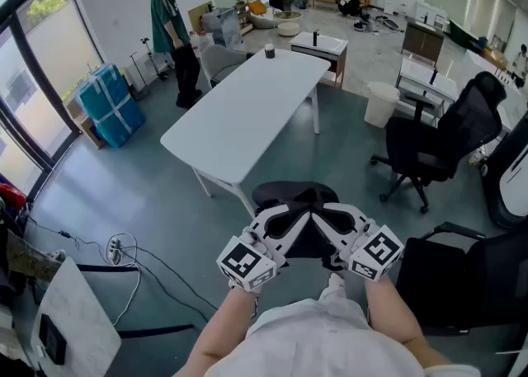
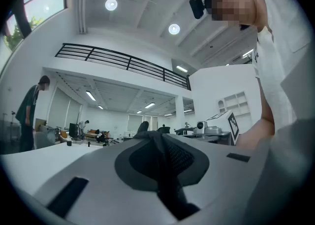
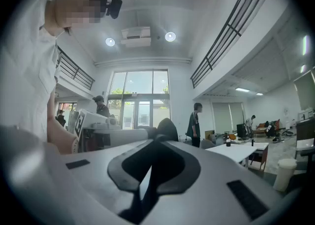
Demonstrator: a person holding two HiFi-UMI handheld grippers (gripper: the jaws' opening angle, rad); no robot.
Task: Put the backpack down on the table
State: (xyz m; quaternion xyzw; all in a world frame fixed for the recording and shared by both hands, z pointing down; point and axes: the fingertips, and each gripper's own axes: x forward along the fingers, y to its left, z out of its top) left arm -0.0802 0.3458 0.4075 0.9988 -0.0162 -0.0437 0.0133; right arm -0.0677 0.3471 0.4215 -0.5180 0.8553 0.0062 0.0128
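Observation:
The black backpack (image 1: 302, 202) hangs in front of me, short of the near end of the white table (image 1: 247, 111). Both grippers meet tip to tip over its top. My left gripper (image 1: 297, 220) is shut on black mesh strap fabric (image 2: 167, 160), which fills the gap between its jaws. My right gripper (image 1: 324, 220) is shut on a thin black strap (image 3: 147, 189), and its jaws stand nearly together. In the right gripper view the dark top of the pack (image 3: 167, 128) shows just past the tips. Most of the bag's body is hidden under the grippers.
A dark cup (image 1: 269, 52) stands at the table's far end. Black office chairs (image 1: 445, 140) and a white bin (image 1: 381, 103) are to the right. A person in a green shirt (image 1: 172, 25) stands far left near blue boxes (image 1: 111, 103). Cables and a power strip (image 1: 115, 247) lie on the floor.

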